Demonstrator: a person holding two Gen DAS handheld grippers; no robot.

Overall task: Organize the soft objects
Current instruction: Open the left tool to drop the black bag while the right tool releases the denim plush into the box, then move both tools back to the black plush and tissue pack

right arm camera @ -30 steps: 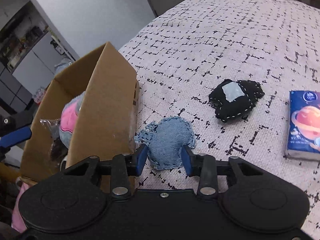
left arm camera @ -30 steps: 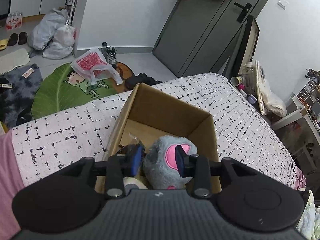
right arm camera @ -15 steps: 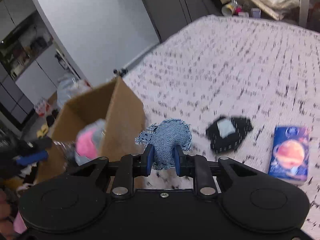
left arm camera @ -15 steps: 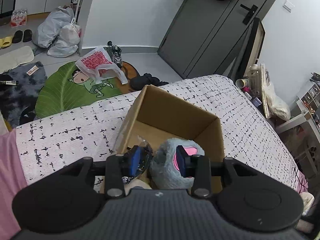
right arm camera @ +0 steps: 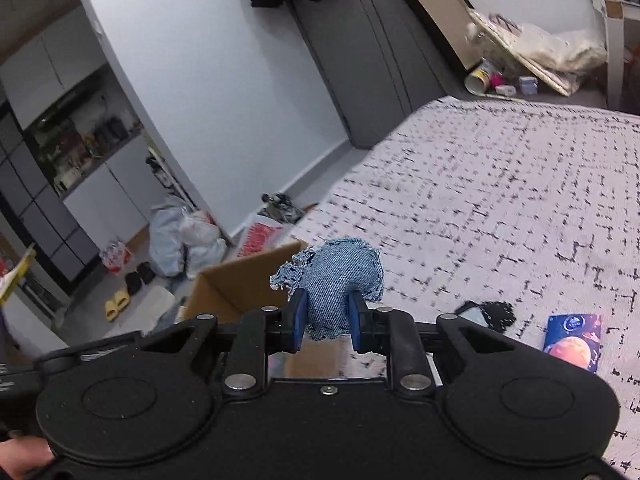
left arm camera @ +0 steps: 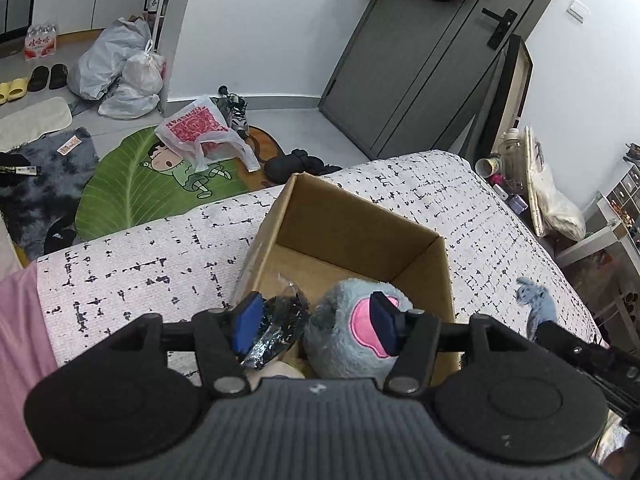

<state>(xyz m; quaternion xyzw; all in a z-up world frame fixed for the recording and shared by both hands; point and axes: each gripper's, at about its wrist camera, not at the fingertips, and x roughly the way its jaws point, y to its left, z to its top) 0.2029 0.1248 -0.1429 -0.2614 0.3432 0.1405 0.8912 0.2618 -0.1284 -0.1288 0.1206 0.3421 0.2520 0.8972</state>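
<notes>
An open cardboard box (left arm camera: 352, 220) stands on the bed. A grey plush toy with a pink patch (left arm camera: 352, 332) and a crinkly dark plastic packet (left arm camera: 276, 332) lie inside it. My left gripper (left arm camera: 314, 322) is open and empty, hovering over the box's near end. My right gripper (right arm camera: 326, 320) is shut on a blue denim cushion (right arm camera: 336, 280), held in the air above the bed beside the box (right arm camera: 244, 284). The denim cushion also shows at the right in the left wrist view (left arm camera: 534, 300). A black stitched cushion (right arm camera: 486, 314) lies on the bed.
The bed (right arm camera: 500, 200) has a white cover with black dashes. A blue tissue pack (right arm camera: 574, 340) lies near the black cushion. On the floor are a green leaf rug (left arm camera: 136, 184), plastic bags (left arm camera: 120, 68) and shoes. Dark wardrobe doors (left arm camera: 420, 60) stand beyond the bed.
My right gripper has shut on the denim cushion and lifted it off the bed towards the box. My left gripper has opened wider and drawn back a little.
</notes>
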